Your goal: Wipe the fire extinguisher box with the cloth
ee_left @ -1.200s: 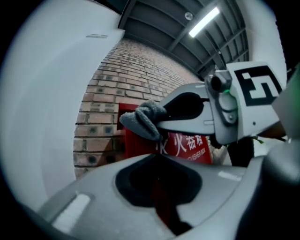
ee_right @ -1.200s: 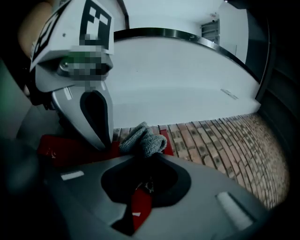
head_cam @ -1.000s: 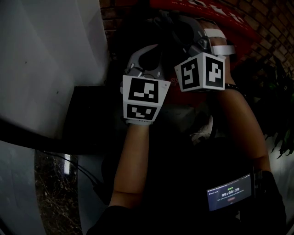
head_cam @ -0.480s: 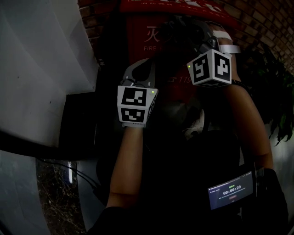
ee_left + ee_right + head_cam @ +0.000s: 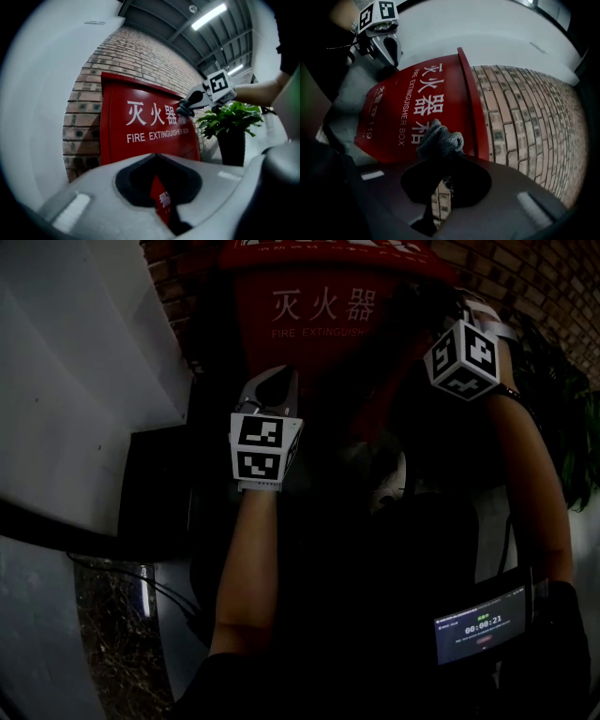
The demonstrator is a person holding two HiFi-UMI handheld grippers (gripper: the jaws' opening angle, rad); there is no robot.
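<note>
Right gripper jaws pinch cloth, bunched past tips, near box (left gripper: jaws together).

Cannot see the lower part of the box in the head view, lost in deep shadow. Cannot see its top there either, past the upper edge. Cannot see its right side, behind the right gripper. Cannot find the cloth in the head view, covered by that gripper's marker cube. Cannot tell how much cloth sits inside the jaws; can see only 1 bunched end. Cannot see the base of the plant pot, behind the left gripper. Cannot read the small print on the wrist screen.
</note>
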